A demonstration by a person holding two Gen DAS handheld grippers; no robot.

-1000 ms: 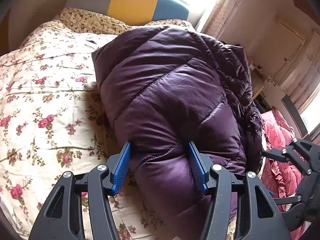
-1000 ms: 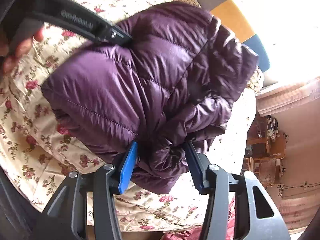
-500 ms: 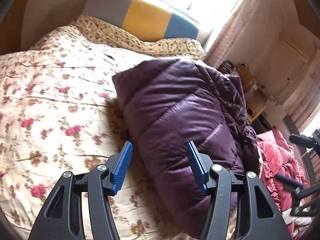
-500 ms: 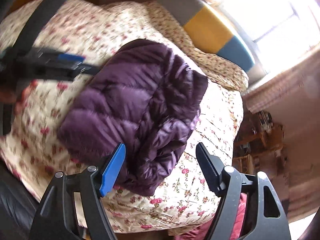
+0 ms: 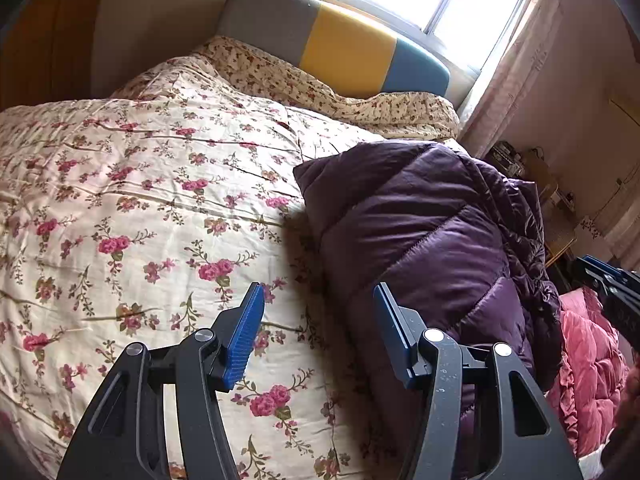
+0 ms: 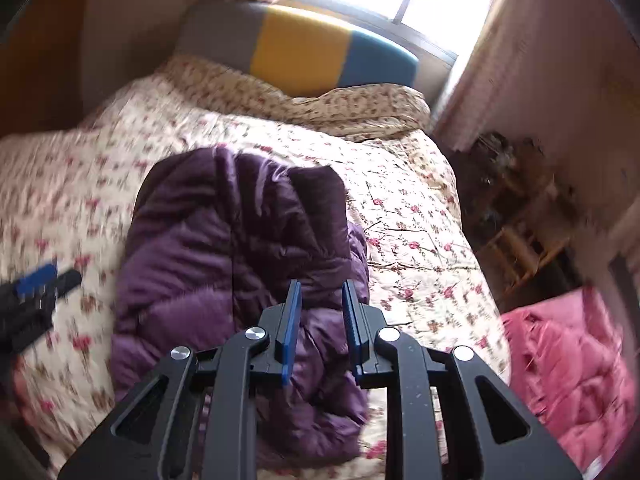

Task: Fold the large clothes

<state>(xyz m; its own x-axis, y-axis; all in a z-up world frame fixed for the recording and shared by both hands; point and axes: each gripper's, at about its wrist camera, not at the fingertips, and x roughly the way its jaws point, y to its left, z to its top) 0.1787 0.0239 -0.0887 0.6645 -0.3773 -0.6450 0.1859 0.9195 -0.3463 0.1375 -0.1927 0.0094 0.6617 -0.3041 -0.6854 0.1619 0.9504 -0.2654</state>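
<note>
Right wrist view: folded jacket [image 6: 240,264] is left on bed [image 6: 420,232]; right gripper [image 6: 319,320] has just narrowed, empty; left gripper [image 5: 318,334] is spread, empty; bundle should be checked before leaving.

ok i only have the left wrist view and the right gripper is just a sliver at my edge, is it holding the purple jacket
observer: no, the right gripper holds nothing. its jaws have just been closing to a narrow gap, with nothing between them, and the purple jacket lies on the bed.
operator: and the side of the jacket away from me, is it hanging off the bed
observer: no, a strip of floral bedspread shows between that side and the bed's edge.
</note>
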